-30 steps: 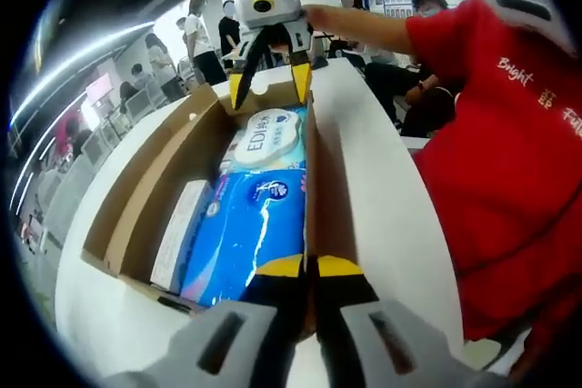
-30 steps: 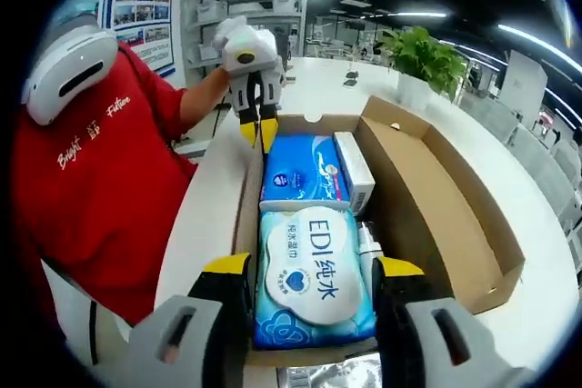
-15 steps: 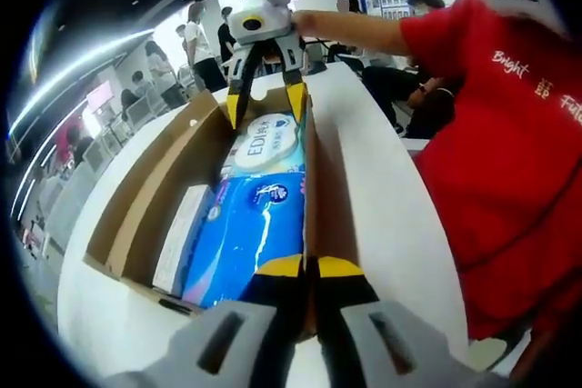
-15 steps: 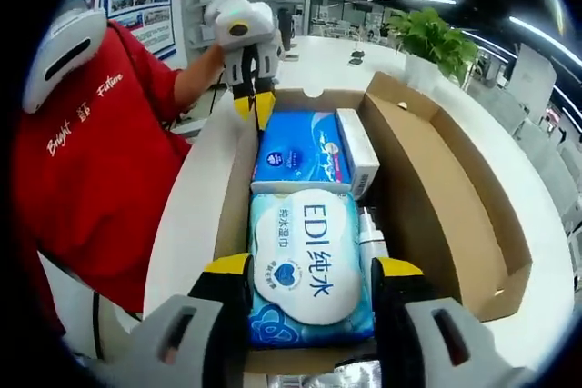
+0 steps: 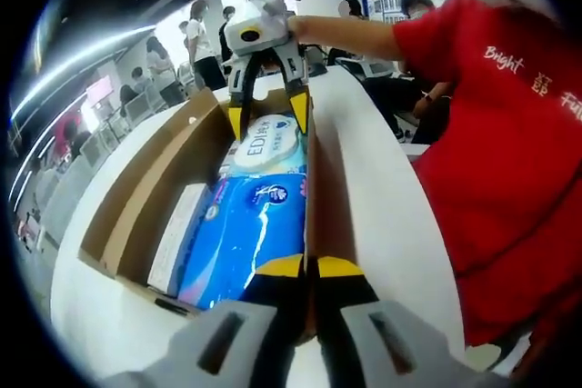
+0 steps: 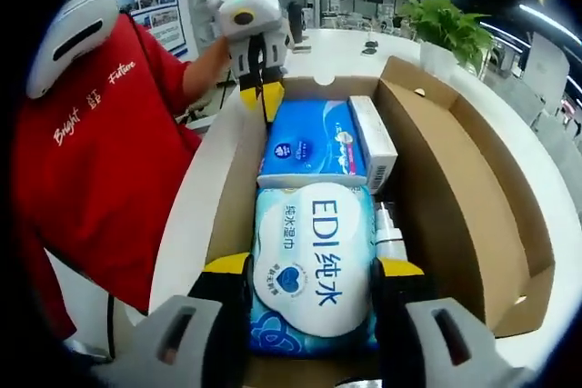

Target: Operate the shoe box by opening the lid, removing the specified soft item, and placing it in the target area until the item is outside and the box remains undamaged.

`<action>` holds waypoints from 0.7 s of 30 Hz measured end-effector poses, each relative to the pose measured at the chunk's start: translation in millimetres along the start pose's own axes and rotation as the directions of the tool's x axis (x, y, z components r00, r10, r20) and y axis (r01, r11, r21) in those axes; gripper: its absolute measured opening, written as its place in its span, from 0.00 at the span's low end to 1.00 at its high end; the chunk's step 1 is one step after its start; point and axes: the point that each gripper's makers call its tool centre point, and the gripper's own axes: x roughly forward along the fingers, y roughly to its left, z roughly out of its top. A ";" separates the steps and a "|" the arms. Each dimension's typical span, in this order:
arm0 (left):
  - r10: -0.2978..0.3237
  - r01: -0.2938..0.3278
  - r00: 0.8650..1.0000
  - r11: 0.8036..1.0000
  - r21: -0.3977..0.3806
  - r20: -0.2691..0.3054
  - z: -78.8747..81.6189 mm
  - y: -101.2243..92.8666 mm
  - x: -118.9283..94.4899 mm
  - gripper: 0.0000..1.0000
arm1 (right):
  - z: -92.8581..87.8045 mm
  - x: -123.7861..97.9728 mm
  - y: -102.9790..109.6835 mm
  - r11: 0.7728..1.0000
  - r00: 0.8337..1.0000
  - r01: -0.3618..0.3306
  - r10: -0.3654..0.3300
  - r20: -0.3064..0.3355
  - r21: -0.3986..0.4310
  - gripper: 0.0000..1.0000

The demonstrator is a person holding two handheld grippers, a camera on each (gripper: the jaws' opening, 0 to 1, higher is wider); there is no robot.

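Note:
An open cardboard shoe box [image 6: 455,188] lies on a white table [image 6: 195,197]. Inside, nearest my right gripper, is a soft wipes pack marked EDI [image 6: 314,224], then a blue soft pack [image 6: 314,138] with a white carton [image 6: 373,138] beside it. My right gripper [image 6: 314,270] is open, one jaw on each side of the EDI pack. In the left gripper view the right gripper [image 5: 268,120] straddles the EDI pack [image 5: 270,141] at the box's far end. My left gripper [image 5: 311,265] is shut on the box's side wall [image 5: 309,179]; the right gripper view also shows the left gripper [image 6: 262,90].
A small bottle [image 6: 389,224] is wedged beside the EDI pack. A person in a red shirt [image 6: 100,152] stands against the table edge next to the box. A potted plant [image 6: 446,29] stands far back on the table. Several people [image 5: 205,43] are in the room behind.
My right gripper has come lower and closer over the EDI pack, its jaws now flanking it. The left gripper has kept its grip on the box wall.

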 end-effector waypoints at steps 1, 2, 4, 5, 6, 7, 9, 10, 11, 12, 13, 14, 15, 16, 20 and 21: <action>0.001 -0.001 1.000 1.000 0.001 0.000 -0.1 0.2 0.0 0.02 | -0.9 -0.4 0.1 1.000 1.000 -0.003 0.003 -0.005 -0.002 0.55; 0.003 -0.003 1.000 1.000 0.001 -0.001 -0.2 0.4 0.1 0.02 | -4.4 5.1 1.4 0.999 0.997 -0.027 0.024 -0.072 -0.028 0.57; 0.002 -0.002 1.000 1.000 -0.001 -0.012 -1.0 1.4 1.1 0.02 | -3.5 7.1 1.2 0.999 0.995 -0.029 0.024 -0.092 -0.045 0.57; 0.002 -0.002 1.000 1.000 -0.003 -0.010 -1.2 1.9 1.1 0.02 | -3.9 7.6 0.9 0.998 0.994 -0.027 0.021 -0.103 -0.052 0.57; 0.001 -0.001 1.000 1.000 -0.008 -0.007 -1.2 2.3 1.2 0.02 | -3.9 8.4 1.2 0.998 0.993 -0.027 0.020 -0.116 -0.059 0.57; -0.003 0.003 1.000 1.000 -0.015 -0.002 -1.2 2.8 1.3 0.02 | -4.1 8.7 0.9 0.998 0.992 -0.030 0.023 -0.123 -0.057 0.57; -0.009 0.009 1.000 1.000 -0.015 -0.003 -1.3 2.8 1.9 0.02 | -4.6 9.5 0.7 0.998 0.991 -0.035 0.027 -0.134 -0.059 0.57; -0.021 0.021 1.000 1.000 -0.007 -0.006 -1.9 2.3 3.0 0.02 | -4.7 9.9 0.4 0.998 0.990 -0.038 0.030 -0.138 -0.058 0.57; -0.027 0.027 1.000 1.000 -0.009 -0.007 -2.1 3.1 3.4 0.02 | -5.2 10.4 0.4 0.998 0.990 -0.042 0.034 -0.139 -0.053 0.57; -0.047 0.046 0.999 0.998 -0.030 -0.003 -3.4 3.2 4.3 0.02 | -5.4 11.8 0.0 0.998 0.989 -0.046 0.039 -0.141 -0.047 0.57; -0.055 0.055 0.998 0.998 -0.041 0.002 -3.4 3.7 4.4 0.01 | -5.8 12.9 0.3 0.998 0.989 -0.047 0.040 -0.144 -0.043 0.57; -0.058 0.058 0.998 0.998 -0.039 0.006 -3.6 4.2 4.0 0.01 | -5.9 13.7 0.6 0.998 0.989 -0.046 0.040 -0.144 -0.040 0.57; -0.057 0.057 0.998 0.998 -0.037 0.004 -3.6 2.8 3.8 0.01 | -5.7 14.6 1.2 0.998 0.989 -0.045 0.039 -0.146 -0.036 0.58; -0.056 0.056 0.998 0.998 -0.032 0.004 -3.8 1.8 3.6 0.01 | -5.3 15.6 1.6 0.999 0.988 -0.041 0.035 -0.151 -0.035 0.58; -0.062 0.063 0.998 0.998 -0.023 0.011 -4.4 -0.1 2.3 0.01 | -4.6 20.3 3.7 0.999 0.982 -0.036 0.028 -0.186 -0.041 0.59; -0.063 0.064 0.998 0.998 -0.027 0.018 -4.3 -0.3 2.2 0.01 | -5.0 23.1 4.3 0.998 0.980 -0.046 0.039 -0.195 -0.034 0.60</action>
